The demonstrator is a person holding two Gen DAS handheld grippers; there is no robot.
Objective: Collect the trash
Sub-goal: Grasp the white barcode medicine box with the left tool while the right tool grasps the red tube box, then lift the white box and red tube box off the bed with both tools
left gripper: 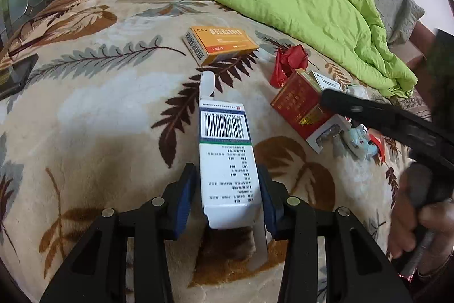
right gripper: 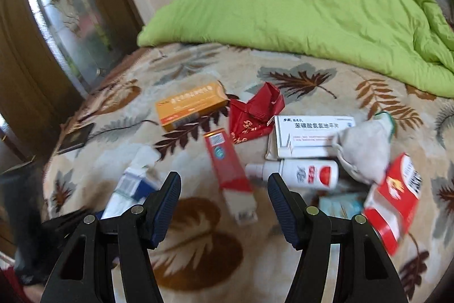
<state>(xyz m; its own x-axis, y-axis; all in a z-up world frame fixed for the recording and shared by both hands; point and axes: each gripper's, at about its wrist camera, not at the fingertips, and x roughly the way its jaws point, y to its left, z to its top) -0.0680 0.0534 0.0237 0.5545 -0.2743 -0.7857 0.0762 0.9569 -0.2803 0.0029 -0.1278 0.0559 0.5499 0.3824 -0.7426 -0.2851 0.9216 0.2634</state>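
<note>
The left gripper [left gripper: 228, 189] has its fingers [left gripper: 183, 195] clenched on a white barcode box [left gripper: 224, 158], pinching its near end from both sides; the box juts forward above the leaf-patterned blanket [left gripper: 99, 110] on the bed, with its far flap open.

The right gripper [right gripper: 224, 203] hangs with its fingers [right gripper: 167, 203] released and spread wide, nothing between them, above the same blanket.

Taking the long red box [right gripper: 227, 169] as the landmark in the right wrist view: it lies on the blanket just ahead of the spread fingers. An orange box [right gripper: 190, 107] lies beyond it to the left, and a crumpled red wrapper [right gripper: 255, 112] just beyond its far end. To its right sits a white spray bottle [right gripper: 300, 175], lying on its side, with a white printed box [right gripper: 309, 135] just behind the bottle. Further right are a grey cloth pouch [right gripper: 366, 149] and a red-and-white carton [right gripper: 394, 195]. A pale blue packet [right gripper: 340, 206] lies near the bottle, toward the camera. The green duvet [right gripper: 298, 7] is heaped well beyond all of these.
</note>
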